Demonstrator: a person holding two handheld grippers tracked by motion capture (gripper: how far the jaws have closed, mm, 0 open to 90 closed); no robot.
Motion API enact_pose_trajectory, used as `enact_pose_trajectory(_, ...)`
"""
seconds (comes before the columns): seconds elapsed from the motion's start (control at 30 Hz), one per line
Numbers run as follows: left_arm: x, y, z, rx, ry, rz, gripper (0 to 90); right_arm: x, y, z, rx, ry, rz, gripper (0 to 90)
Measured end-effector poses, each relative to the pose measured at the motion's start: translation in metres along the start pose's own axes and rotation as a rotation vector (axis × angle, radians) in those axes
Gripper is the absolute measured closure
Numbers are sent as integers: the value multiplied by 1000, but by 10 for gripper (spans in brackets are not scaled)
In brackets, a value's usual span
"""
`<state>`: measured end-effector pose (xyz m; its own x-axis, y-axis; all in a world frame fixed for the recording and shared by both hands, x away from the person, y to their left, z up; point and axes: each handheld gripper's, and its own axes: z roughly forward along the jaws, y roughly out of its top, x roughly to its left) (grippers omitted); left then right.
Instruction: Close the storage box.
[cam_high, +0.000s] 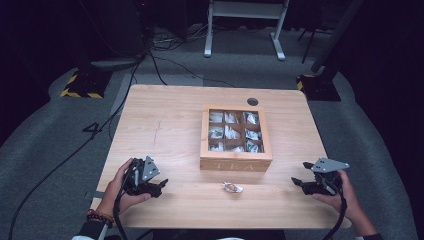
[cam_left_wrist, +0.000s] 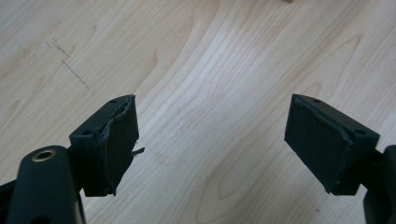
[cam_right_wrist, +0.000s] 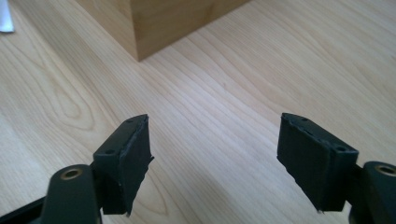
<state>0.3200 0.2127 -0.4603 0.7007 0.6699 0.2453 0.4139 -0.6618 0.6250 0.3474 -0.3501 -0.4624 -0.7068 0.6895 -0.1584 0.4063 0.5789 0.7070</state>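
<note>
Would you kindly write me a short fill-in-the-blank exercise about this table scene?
1. The wooden tea box is divided into ____ compartments.
2. A loose tea bag lies on the table in ____ of the box.
3. The jaws of the left gripper and the right gripper stand ____, holding nothing.

Missing words: nine; front; open

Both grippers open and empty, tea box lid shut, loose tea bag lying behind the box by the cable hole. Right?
Not quite. The tea bag lies in front of the tea box, on the person's side, as the high view shows. The left gripper and right gripper are open and empty.
</note>
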Motion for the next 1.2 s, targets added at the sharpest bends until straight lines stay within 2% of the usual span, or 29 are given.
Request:
enact_pose_trajectory(0.37,12,-21,6,5,-42,-56,179,-11,-31,-2,2,-14,108,254)
enact_pose_trajectory(0.67,20,-40,13,31,-53,-110,175,-14,-53,-3,4,-18,186,239)
enact_pose_trajectory(0.77,22,-46,15,15,-75,-137,173,-17,-60,-4,-7,-21,226,234)
enact_pose_trajectory(0.9,29,-56,17,-22,-139,-223,171,-20,-67,-6,-36,-18,268,232)
enact_pose_trajectory(0.93,31,-60,17,-41,-148,-238,171,-21,-67,-6,-34,-29,274,231)
enact_pose_trajectory(0.97,31,-62,17,-52,-148,-231,164,-21,-68,-6,-30,-40,274,231)
enact_pose_trajectory(1.03,31,-63,17,-53,-149,-239,163,-19,-67,-5,-23,-56,265,214)
enact_pose_trajectory(1.2,30,-63,17,-52,-140,-239,161,-19,-67,-5,-19,-57,266,201)
